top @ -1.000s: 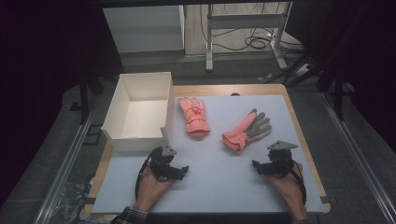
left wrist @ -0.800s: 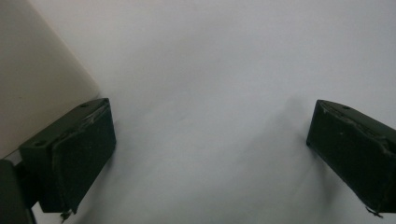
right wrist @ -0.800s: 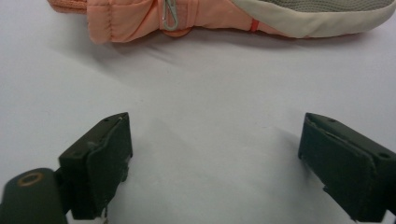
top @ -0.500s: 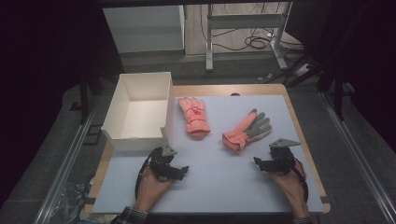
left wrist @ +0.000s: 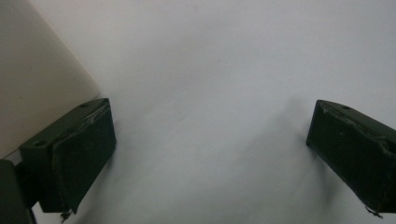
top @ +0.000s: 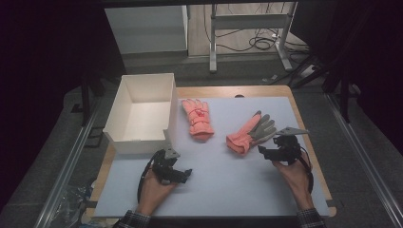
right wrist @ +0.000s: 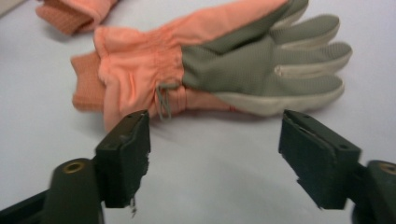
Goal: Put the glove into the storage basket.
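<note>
Gloves: one [top: 251, 133] lies palm-up near the table's right edge, the right gripper [top: 269, 151] just beside it, jaws closing on nothing; left gripper [top: 183, 174] released.

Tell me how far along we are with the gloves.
Nothing is packed: the white box is empty and both gloves lie on the mat. In hand: the right tool, jaws just closing with nothing between them, faces the grey-palmed glove. Left: both gloves, including the far glove.

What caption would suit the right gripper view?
Open right claw facing the palm-up pink-and-grey glove on the white table.
</note>
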A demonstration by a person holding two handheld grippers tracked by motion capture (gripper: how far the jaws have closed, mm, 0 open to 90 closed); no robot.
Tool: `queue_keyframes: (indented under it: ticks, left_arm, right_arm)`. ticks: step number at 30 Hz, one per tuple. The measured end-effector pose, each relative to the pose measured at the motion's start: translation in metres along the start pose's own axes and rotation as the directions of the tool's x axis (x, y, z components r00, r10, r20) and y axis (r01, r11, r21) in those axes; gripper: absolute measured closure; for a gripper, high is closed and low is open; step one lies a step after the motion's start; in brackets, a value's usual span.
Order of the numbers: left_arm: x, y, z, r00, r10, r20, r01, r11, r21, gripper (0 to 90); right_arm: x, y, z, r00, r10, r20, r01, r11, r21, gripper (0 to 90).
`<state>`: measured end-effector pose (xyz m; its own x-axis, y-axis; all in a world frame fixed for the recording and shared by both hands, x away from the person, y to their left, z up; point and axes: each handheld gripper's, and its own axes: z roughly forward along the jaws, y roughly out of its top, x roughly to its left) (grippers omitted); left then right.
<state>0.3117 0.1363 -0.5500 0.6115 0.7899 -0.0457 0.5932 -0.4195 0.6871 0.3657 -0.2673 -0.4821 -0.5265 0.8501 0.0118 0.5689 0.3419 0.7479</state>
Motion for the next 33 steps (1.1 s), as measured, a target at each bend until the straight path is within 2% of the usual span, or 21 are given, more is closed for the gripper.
queue_keyframes:
  ticks: [6,9,15,18,21,22,23,27,31,32,33]
  left_arm:
    - [0.0,0.0,0.0,1.0,0.0,0.0,0.0,1.0,0.0,1.4]
    - [0.0,0.0,0.0,1.0,0.0,0.0,0.0,1.0,0.0,1.4]
    - [0.0,0.0,0.0,1.0,0.0,0.0,0.0,1.0,0.0,1.4]
    - [0.0,0.0,0.0,1.0,0.0,0.0,0.0,1.0,0.0,1.4]
    - [0.0,0.0,0.0,1.0,-0.001,0.0,0.001,1.0,-0.001,1.4]
    - [0.0,0.0,0.0,1.0,-0.002,0.0,0.002,1.0,-0.002,1.4]
    - [0.0,0.0,0.0,1.0,0.0,0.0,0.0,1.0,-0.001,1.4]
    - [0.0,0.0,0.0,1.0,0.0,0.0,0.0,1.0,-0.001,1.4]
    - [0.0,0.0,0.0,1.0,0.0,0.0,0.0,1.0,0.0,1.4]
    - [0.0,0.0,0.0,1.0,0.0,0.0,0.0,1.0,0.0,1.4]
    - [0.0,0.0,0.0,1.0,0.0,0.0,0.0,1.0,0.0,1.4]
  right_arm:
    - [-0.004,0.018,0.01,1.0,0.002,0.009,-0.002,1.0,0.002,38.4]
    - [-0.007,0.028,0.018,0.9997,0.018,0.019,-0.018,1.0,0.005,44.2]
    - [-0.01,0.041,0.033,0.9987,0.033,0.038,-0.034,0.999,0.017,45.0]
    - [-0.012,0.047,0.046,0.9965,0.043,0.072,-0.045,0.999,0.025,40.7]
    - [-0.014,0.048,0.058,0.9936,0.04,0.105,-0.046,0.997,0.056,39.5]
    - [-0.014,0.048,0.066,0.9932,0.035,0.111,-0.045,0.995,0.091,39.6]
    - [-0.014,0.045,0.074,0.9938,0.036,0.105,-0.049,0.991,0.124,42.1]
    - [-0.012,0.042,0.078,0.992,0.042,0.119,-0.056,0.991,0.119,51.0]
    - [-0.005,0.04,0.078,0.9858,0.002,0.168,-0.023,0.992,0.122,73.3]
    - [-0.005,0.04,0.078,0.9858,0.002,0.168,-0.023,0.992,0.122,73.3]
    - [-0.004,0.039,0.078,0.9853,-0.005,0.171,-0.016,0.993,0.119,79.9]
